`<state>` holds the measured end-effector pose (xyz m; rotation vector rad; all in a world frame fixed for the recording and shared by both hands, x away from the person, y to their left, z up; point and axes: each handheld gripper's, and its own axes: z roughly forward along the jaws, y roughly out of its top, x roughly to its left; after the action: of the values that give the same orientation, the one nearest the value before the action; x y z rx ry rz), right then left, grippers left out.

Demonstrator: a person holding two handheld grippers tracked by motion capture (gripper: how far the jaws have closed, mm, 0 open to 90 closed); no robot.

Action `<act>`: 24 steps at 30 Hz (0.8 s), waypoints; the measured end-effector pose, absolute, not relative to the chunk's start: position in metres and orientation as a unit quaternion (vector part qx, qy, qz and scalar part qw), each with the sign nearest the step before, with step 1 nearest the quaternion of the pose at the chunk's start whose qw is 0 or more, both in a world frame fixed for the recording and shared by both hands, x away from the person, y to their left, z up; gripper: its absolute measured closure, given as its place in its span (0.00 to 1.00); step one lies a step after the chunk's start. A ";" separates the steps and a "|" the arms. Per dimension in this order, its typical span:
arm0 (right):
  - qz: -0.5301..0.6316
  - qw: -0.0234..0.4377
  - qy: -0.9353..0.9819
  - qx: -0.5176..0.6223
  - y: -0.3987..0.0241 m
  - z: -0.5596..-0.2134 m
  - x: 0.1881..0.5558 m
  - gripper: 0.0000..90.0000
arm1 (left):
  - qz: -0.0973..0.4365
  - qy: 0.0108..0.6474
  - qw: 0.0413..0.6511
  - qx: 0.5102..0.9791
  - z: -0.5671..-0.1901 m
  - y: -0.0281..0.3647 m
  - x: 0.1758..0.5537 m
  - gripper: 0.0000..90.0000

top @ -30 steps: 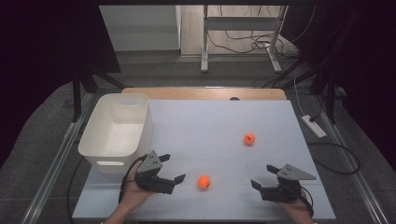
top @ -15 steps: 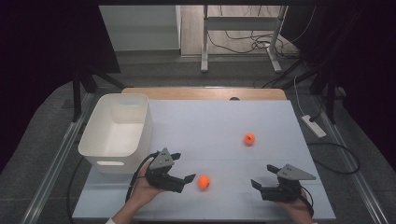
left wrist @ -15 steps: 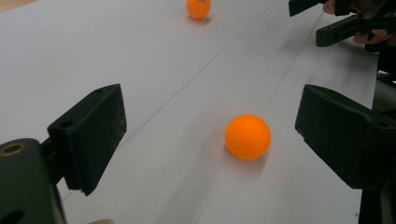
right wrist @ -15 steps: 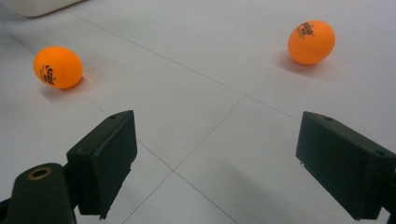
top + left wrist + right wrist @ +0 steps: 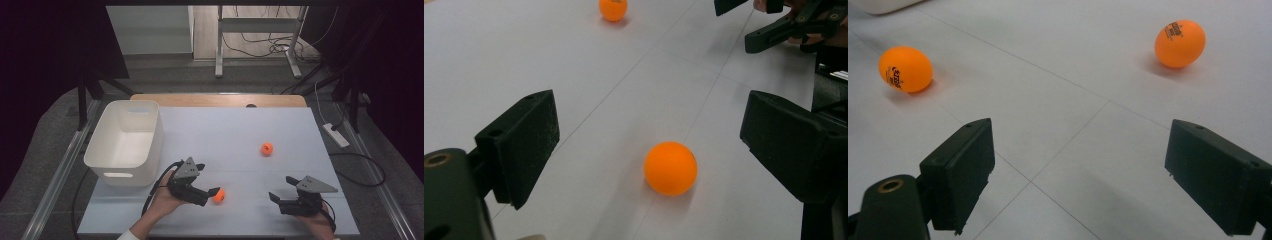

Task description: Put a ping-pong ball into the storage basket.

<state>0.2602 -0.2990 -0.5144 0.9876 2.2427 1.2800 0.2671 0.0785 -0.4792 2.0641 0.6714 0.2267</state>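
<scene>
Two orange balls lie on the white table. The near ball (image 5: pixel 218 196) (image 5: pixel 670 167) rests on the table between the open jaws of my left gripper (image 5: pixel 207 181) (image 5: pixel 659 145), closer to its right jaw and touching neither. The far ball (image 5: pixel 267 148) (image 5: pixel 613 8) sits alone further back to the right. My right gripper (image 5: pixel 281 188) (image 5: pixel 1088 170) is open and empty near the front right edge, facing left. Its view takes in the near ball (image 5: pixel 905 69) and the far ball (image 5: pixel 1180 43), both beyond its jaws.
A white plastic bin (image 5: pixel 125 142) stands at the table's left side, just behind the left hand. The right gripper (image 5: pixel 789 25) appears at the top right of the left gripper view. Cables and table legs lie on the floor beyond the far edge.
My left gripper has moved right and forward until its open jaws straddle the near ball. The right gripper and both balls have stayed put.
</scene>
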 end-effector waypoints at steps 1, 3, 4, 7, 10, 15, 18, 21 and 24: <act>0.454 0.188 0.797 0.350 -0.299 -0.515 0.260 0.14 | 0.091 0.271 0.460 0.841 -0.479 0.077 0.268 0.11; 0.455 0.187 0.797 0.350 -0.298 -0.515 0.260 0.14 | 0.087 0.269 0.458 0.843 -0.481 0.073 0.269 0.11; 0.454 0.187 0.798 0.350 -0.298 -0.515 0.260 0.14 | 0.085 0.268 0.456 0.845 -0.481 0.072 0.269 0.11; 0.453 0.187 0.798 0.350 -0.298 -0.515 0.261 0.14 | 0.082 0.265 0.448 0.850 -0.484 0.069 0.269 0.11; 0.453 0.187 0.798 0.350 -0.298 -0.515 0.261 0.14 | 0.075 0.264 0.440 0.855 -0.487 0.067 0.269 0.11; 0.452 0.187 0.799 0.349 -0.298 -0.516 0.261 0.14 | 0.066 0.258 0.421 0.867 -0.494 0.061 0.269 0.11; 0.451 0.187 0.800 0.349 -0.298 -0.516 0.261 0.14 | 0.061 0.253 0.406 0.876 -0.498 0.058 0.269 0.11; 0.450 0.187 0.801 0.349 -0.298 -0.516 0.261 0.14 | 0.055 0.248 0.397 0.882 -0.501 0.055 0.269 0.11; 0.449 0.187 0.801 0.349 -0.298 -0.516 0.261 0.14 | 0.046 0.248 0.387 0.887 -0.505 0.053 0.270 0.11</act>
<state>0.2608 -0.2975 -0.5160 0.9814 2.2560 1.2646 0.2704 0.0527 -0.5045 2.2569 0.6305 0.1179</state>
